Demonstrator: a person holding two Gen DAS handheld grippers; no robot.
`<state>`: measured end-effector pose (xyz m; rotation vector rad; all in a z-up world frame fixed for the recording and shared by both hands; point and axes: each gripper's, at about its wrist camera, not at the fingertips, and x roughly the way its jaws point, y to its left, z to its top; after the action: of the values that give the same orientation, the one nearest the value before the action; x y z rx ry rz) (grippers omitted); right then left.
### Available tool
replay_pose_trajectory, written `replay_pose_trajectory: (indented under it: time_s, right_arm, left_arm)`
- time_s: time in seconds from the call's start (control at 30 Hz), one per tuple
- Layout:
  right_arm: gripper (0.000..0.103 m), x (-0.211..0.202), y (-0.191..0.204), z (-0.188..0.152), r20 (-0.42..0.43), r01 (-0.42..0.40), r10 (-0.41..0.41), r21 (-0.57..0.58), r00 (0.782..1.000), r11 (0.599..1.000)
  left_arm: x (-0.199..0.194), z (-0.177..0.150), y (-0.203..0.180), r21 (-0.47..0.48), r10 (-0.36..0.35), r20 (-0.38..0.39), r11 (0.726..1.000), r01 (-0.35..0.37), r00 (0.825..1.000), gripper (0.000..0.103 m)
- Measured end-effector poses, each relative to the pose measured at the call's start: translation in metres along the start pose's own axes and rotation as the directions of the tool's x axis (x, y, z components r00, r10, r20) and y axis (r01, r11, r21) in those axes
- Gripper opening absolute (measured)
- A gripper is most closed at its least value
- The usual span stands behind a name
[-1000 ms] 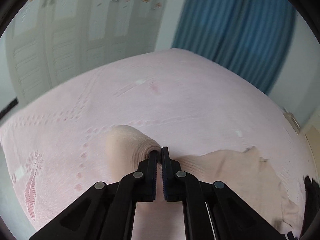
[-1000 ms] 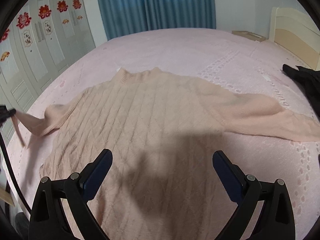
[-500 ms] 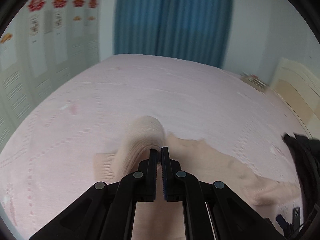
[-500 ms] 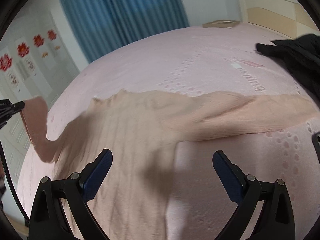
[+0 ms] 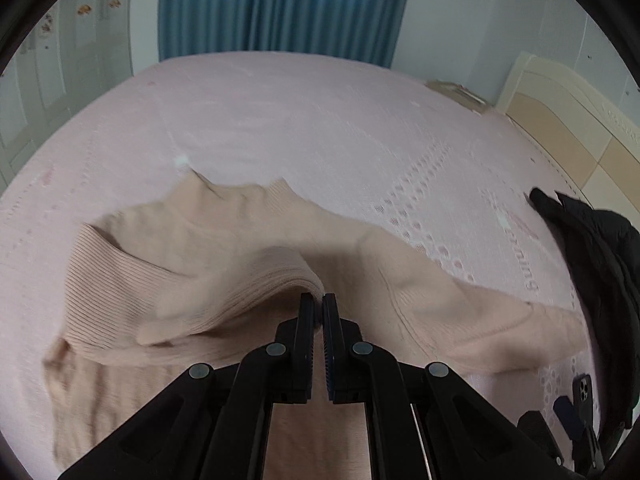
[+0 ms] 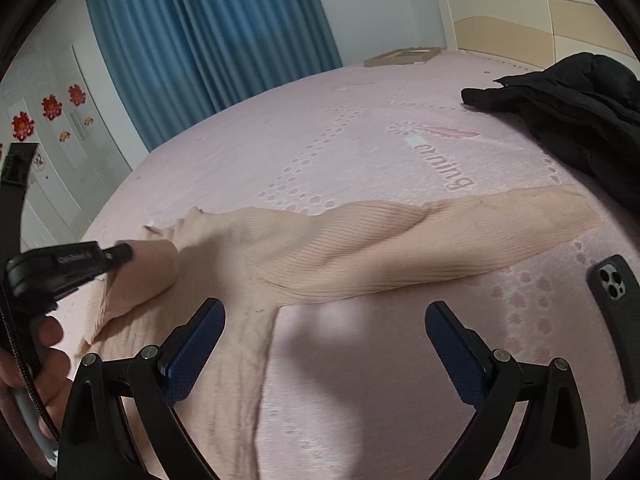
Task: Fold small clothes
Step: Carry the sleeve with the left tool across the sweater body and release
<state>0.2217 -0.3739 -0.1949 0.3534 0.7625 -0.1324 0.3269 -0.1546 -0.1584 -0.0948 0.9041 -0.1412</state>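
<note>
Pinching the left sleeve's ribbed cuff, the left gripper [image 5: 319, 306] has its jaws pressed together on the fabric and holds it lifted over the sweater [image 6: 320, 256] body. Sweater lies spread on the pink bed [image 6: 360, 128], right sleeve stretched out flat. Right gripper [image 6: 324, 340] hangs above the sweater, jaws spread wide, gripping nothing. Beside the right sleeve: black jacket [image 6: 568, 108], phone [image 6: 620, 312]. No containers visible.

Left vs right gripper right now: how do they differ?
Left gripper has its fingers shut on the sweater sleeve, lifting it off the bed. Right gripper is wide open, holding nothing, poised above the sweater. Both have black frames and blue finger pads.
</note>
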Motion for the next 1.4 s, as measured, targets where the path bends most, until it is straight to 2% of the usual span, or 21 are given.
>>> replay_pose_trajectory:
  time_s: [0.13, 0.2, 0.23, 0.27, 0.33, 0.4, 0.47, 0.7, 0.9, 1.1, 1.4]
  right_arm:
    - [0.099, 0.010, -0.008, 0.000, -0.033, -0.009, 0.009, 0.016, 0.999, 1.000]
    - [0.099, 0.013, -0.009, 0.000, -0.047, -0.037, 0.039, 0.037, 0.998, 0.999]
    - [0.099, 0.013, -0.007, 0.000, -0.046, -0.045, 0.047, 0.038, 0.998, 0.998]
    - [0.099, 0.013, -0.004, 0.001, -0.040, -0.048, 0.049, 0.029, 0.998, 0.998]
    - [0.099, 0.012, 0.005, -0.001, -0.036, -0.045, 0.045, 0.005, 0.998, 0.999]
    - [0.099, 0.012, 0.012, -0.003, -0.035, -0.049, 0.049, -0.015, 0.998, 0.999]
    - [0.099, 0.011, 0.019, -0.005, -0.034, -0.048, 0.046, -0.035, 0.998, 0.998]
    - [0.099, 0.006, 0.034, -0.009, -0.028, -0.034, 0.032, -0.087, 0.999, 0.996]
    - [0.099, 0.003, 0.034, -0.006, -0.032, -0.050, 0.048, -0.065, 0.998, 0.997]
    - [0.099, 0.007, 0.035, -0.005, -0.047, -0.068, 0.066, -0.040, 0.997, 0.997]
    - [0.099, 0.013, 0.052, -0.010, -0.049, -0.020, 0.016, -0.088, 0.999, 0.996]
  left_arm:
    - [0.013, -0.007, -0.010, 0.026, 0.006, -0.011, 1.000, -0.006, 1.000, 0.006]
    - [0.015, -0.006, -0.009, 0.027, -0.008, -0.015, 1.000, 0.008, 1.000, 0.008]
    - [0.015, -0.005, -0.007, 0.016, -0.028, -0.029, 0.999, 0.028, 0.999, 0.015]
    - [0.016, -0.004, -0.005, 0.005, -0.057, -0.053, 0.998, 0.057, 0.997, 0.028]
    - [0.014, -0.001, -0.002, -0.011, -0.080, -0.068, 0.997, 0.079, 0.995, 0.044]
    - [0.008, 0.001, 0.000, -0.012, -0.078, -0.041, 0.997, 0.078, 0.996, 0.052]
    - [0.001, 0.003, 0.002, -0.001, -0.069, -0.013, 0.998, 0.069, 0.998, 0.065]
    - [-0.015, 0.009, 0.018, 0.008, -0.042, 0.024, 0.999, 0.042, 0.999, 0.069]
    - [-0.018, 0.008, 0.041, -0.054, -0.043, 0.014, 0.998, 0.044, 0.999, 0.070]
    - [-0.019, 0.005, 0.058, -0.062, -0.034, 0.011, 0.997, 0.035, 0.999, 0.070]
    - [-0.008, -0.014, 0.104, -0.125, -0.017, -0.009, 0.992, 0.015, 1.000, 0.071]
